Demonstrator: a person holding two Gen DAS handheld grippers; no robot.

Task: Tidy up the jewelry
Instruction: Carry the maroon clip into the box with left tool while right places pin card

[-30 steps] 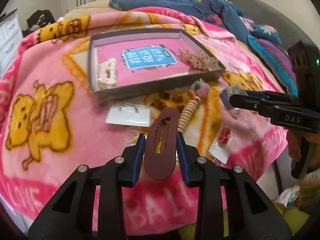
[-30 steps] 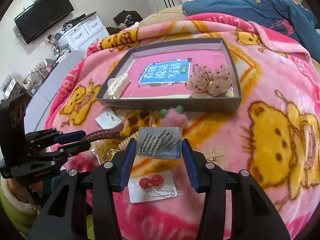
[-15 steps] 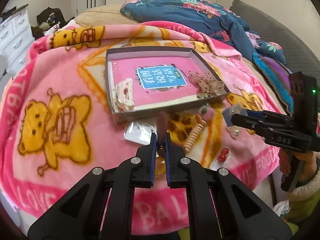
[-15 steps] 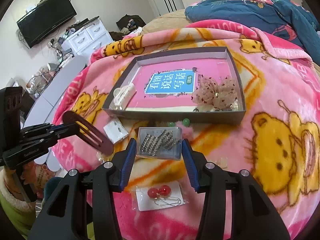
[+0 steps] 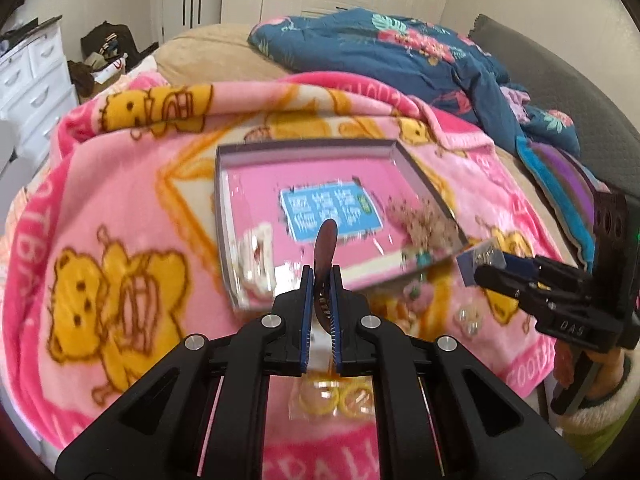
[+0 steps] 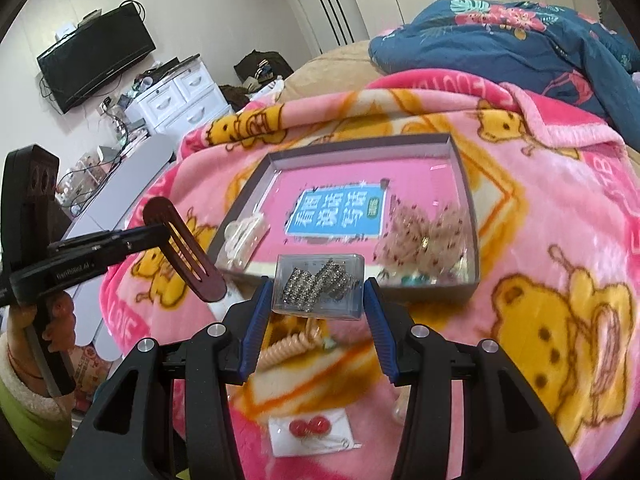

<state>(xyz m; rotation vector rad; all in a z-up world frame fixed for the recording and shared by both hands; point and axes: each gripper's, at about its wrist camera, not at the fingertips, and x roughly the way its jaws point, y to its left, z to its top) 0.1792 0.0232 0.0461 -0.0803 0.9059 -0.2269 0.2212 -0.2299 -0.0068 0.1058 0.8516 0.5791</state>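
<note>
Both handheld grippers hover over a bed spread with a pink fleece blanket printed with yellow bears (image 6: 560, 240), each carrying one item toward the shallow grey cardboard tray with a pink floor and blue label (image 6: 464, 184).

Left gripper (image 5: 321, 280): its blue pads are pressed tight on the flat dark-brown oval hair clip with long slots (image 6: 182, 248). From the left wrist view the clip stands edge-on between the fingers; the right wrist view shows its broad face slanting down and out of the jaws. The thin-edge hold probably suits a flat piece that lay flush on the fleece.

Right gripper (image 6: 318, 312): the jaws stand partly apart, closed on the two sides of a small clear plastic box of glittering rhinestone pieces (image 6: 318, 284), kept roughly level, presumably so the contents stay put.

Already in the tray: a white claw clip (image 6: 244, 236) at the left end and a frilly beige speckled hair tie (image 6: 424, 236) at the right.

Left on the blanket: a peach spiral coil tie (image 6: 288, 346), a white card bearing two red bead earrings (image 6: 310, 432), and a clear packet of yellow rings (image 5: 332, 400). Sorting appears roughly midway.
</note>
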